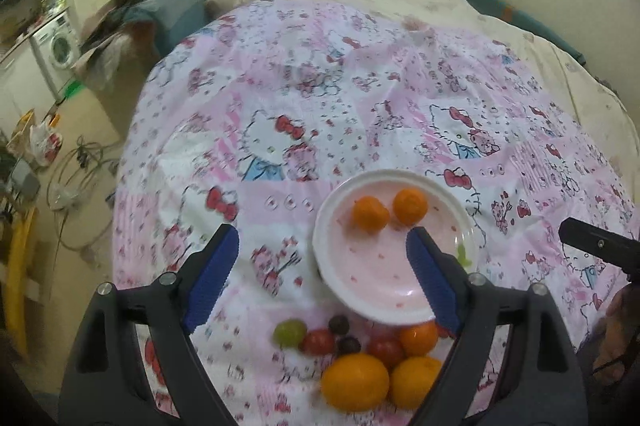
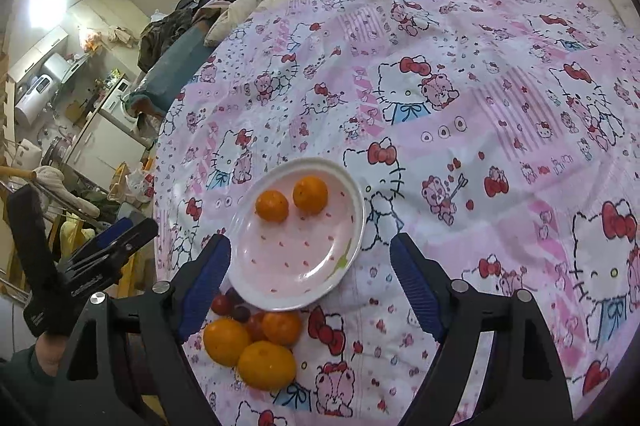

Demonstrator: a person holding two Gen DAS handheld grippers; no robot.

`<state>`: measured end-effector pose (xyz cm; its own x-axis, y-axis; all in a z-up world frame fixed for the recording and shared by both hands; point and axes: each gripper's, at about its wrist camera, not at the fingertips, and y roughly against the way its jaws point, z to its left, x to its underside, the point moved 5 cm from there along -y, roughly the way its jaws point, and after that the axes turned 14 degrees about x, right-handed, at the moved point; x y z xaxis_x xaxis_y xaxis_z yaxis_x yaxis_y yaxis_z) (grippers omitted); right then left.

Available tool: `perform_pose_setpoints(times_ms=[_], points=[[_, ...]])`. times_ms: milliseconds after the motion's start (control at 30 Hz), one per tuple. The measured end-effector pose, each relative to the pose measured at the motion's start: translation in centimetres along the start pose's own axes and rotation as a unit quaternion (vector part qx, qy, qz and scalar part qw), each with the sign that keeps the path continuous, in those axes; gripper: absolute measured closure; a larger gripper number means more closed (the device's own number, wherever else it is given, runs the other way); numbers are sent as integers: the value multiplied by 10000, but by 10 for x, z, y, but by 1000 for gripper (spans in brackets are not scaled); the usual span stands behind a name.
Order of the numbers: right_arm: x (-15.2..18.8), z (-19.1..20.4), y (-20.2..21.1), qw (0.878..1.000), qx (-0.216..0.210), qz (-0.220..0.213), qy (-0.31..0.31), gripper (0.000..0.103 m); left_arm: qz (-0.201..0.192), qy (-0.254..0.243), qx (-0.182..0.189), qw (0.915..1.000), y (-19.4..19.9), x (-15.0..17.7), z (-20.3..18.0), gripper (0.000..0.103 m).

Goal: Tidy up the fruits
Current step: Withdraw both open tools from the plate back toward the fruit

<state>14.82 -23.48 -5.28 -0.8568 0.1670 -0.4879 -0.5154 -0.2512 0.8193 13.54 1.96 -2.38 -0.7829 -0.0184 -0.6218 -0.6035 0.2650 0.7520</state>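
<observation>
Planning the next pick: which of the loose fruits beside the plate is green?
The single green grape, at the left end of the loose pile in the left wrist view. The others there are orange citrus, red tomatoes and dark grapes. It lies just off the plate.

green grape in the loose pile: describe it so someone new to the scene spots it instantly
Start at the pink plate with two oranges on the cartoon-print cloth. Just on the near side of it lies a loose pile of fruit. The green grape sits at that pile's left edge in the left wrist view, next to a red tomato; it is the only pale green piece there.
</observation>
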Motion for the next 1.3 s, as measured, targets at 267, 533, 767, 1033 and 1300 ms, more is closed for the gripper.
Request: perform_pose_setpoints(times_ms=[267,533,767,1033,1300], points=[[22,1,7,9996,279,-9,-18,19,63,145,-312,9994,24,26,19,19],[43,9,5,9995,194,250,60,19,281,486,-238,9981,28,52,24,19],[55,14,-11,9980,150,613,66,19,232,407,-327,9984,30,56,26,19],[96,44,-54,9831,-113,1728,595,19,327,689,-194,9969,25,56,31,19],[128,66,-97,9633,-212,2539,847,19,512,523,-353,9967,19,58,25,19]])
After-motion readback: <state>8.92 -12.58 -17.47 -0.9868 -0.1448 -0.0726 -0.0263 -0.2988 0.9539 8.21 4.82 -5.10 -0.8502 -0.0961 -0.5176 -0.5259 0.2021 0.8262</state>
